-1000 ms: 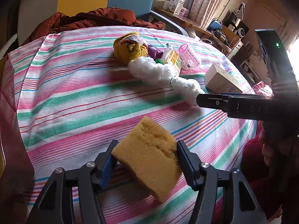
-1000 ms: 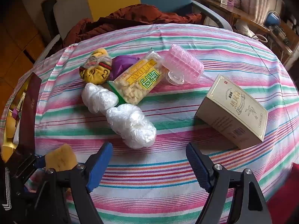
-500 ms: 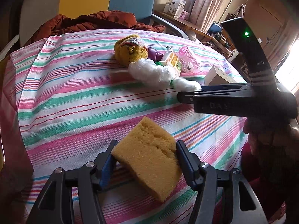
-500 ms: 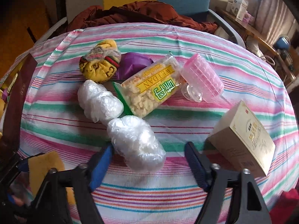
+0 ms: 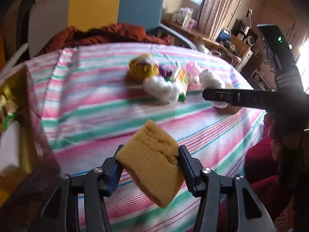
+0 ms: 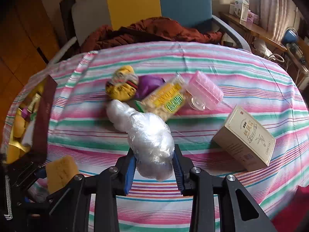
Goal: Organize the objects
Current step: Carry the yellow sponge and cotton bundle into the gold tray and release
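A round tabletop (image 6: pixel 222 65) under a pink, green and white striped cloth fills both views, with a yellow and blue chair back (image 6: pixel 160 2) and a rust-brown quilted jacket (image 6: pixel 154 31) behind its far edge, and a cluttered wooden shelf by curtains at the right. At the tabletop's left edge stands an open dark-red box (image 6: pixel 43 116) with gold lining and yellow things inside. Toward the right lies a beige carton with printed characters (image 6: pixel 245 137), tilted on the cloth. In the middle sits a loose group: a yellow patterned bundle (image 6: pixel 121 86) touching a purple pouch (image 6: pixel 149 83), a yellow and green snack packet (image 6: pixel 166 100) leaning across them, a pink ridged plastic case (image 6: pixel 205 92) just right of the packet, and a white plastic-wrapped bundle (image 6: pixel 117 114) resting on the cloth in front.

The right claw (image 6: pixel 154 169) has just been closing and now clamps a second white plastic-wrapped bundle (image 6: pixel 152 143) between its blue pads, raised clear of the cloth, near the resting one. The left claw (image 5: pixel 148 166) has just been narrowing and grips a yellow sponge (image 5: pixel 152 166) by its sides, held tilted above the near part of the tabletop; from the right wrist view this sponge (image 6: pixel 59 172) shows at lower left, beside the red box.
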Available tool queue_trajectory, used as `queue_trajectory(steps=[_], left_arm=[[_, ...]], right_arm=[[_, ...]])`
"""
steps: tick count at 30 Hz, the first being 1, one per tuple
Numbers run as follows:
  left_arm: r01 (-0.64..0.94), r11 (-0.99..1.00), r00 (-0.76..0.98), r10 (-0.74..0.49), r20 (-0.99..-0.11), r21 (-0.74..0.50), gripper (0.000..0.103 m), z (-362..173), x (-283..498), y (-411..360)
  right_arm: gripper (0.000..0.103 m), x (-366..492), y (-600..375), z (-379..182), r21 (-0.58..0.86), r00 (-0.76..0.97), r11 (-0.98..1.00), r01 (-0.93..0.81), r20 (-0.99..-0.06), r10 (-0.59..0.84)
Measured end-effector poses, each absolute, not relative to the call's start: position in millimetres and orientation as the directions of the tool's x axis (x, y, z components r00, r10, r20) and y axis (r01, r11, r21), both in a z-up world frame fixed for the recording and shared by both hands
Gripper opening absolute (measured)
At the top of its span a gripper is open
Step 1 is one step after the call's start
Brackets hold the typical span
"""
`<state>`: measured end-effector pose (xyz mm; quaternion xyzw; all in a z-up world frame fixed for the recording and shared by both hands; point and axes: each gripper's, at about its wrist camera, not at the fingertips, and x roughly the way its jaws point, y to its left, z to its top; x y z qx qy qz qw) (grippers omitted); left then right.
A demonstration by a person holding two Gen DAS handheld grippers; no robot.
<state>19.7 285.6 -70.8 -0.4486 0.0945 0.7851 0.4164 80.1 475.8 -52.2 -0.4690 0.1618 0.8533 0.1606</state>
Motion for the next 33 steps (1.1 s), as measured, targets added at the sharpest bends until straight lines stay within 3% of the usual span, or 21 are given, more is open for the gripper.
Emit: queue_trajectory(steps=[10, 18, 22, 24, 25, 27, 33], left_arm=[[-0.594, -0.771, -0.442, 0.551, -0.707, -0.230, 0.056, -13.4, -17.9, 188.1], [-0.372, -0.910, -0.592, 0.387, -0.707, -0.186, 0.057, -4.6, -87.7, 91.5], [-0.283, -0.948, -0.619, 0.294, -0.728, -0.143, 0.066, -12.2, -124.6, 62.1], [-0.240, -0.959, -0.614, 0.269, -0.742, -0.148, 0.069, -16.8, -141.9, 48.9], [-0.220, -0.963, -0.614, 0.261, -0.745, -0.155, 0.075, -17.8, -145.8, 43.1], [-0.184, -0.967, -0.616, 0.253, -0.746, -0.175, 0.082, -19.2, -151.2, 31.8], [-0.131, -0.973, -0.646, 0.229, -0.729, -0.189, 0.084, -19.6, -137.9, 10.3]], right_arm=[[0.036, 25.4, 386.6, -5.1, 0.192, -0.614, -0.956, -0.221, -0.789, -0.016], [0.036, -30.0, 309.1, -0.4, 0.227, -0.611, -0.972, -0.055, -0.778, -0.147], [0.036, -57.0, 274.8, -5.1, 0.237, -0.584, -0.971, 0.011, -0.787, -0.199], [0.044, -69.4, 262.1, -9.3, 0.250, -0.570, -0.968, 0.027, -0.791, -0.221], [0.050, -74.7, 255.9, -11.8, 0.260, -0.564, -0.965, 0.034, -0.792, -0.233], [0.081, -80.9, 244.7, -15.2, 0.241, -0.560, -0.970, 0.030, -0.800, -0.217], [0.083, -75.2, 237.1, -26.5, 0.222, -0.541, -0.975, 0.020, -0.818, -0.197]])
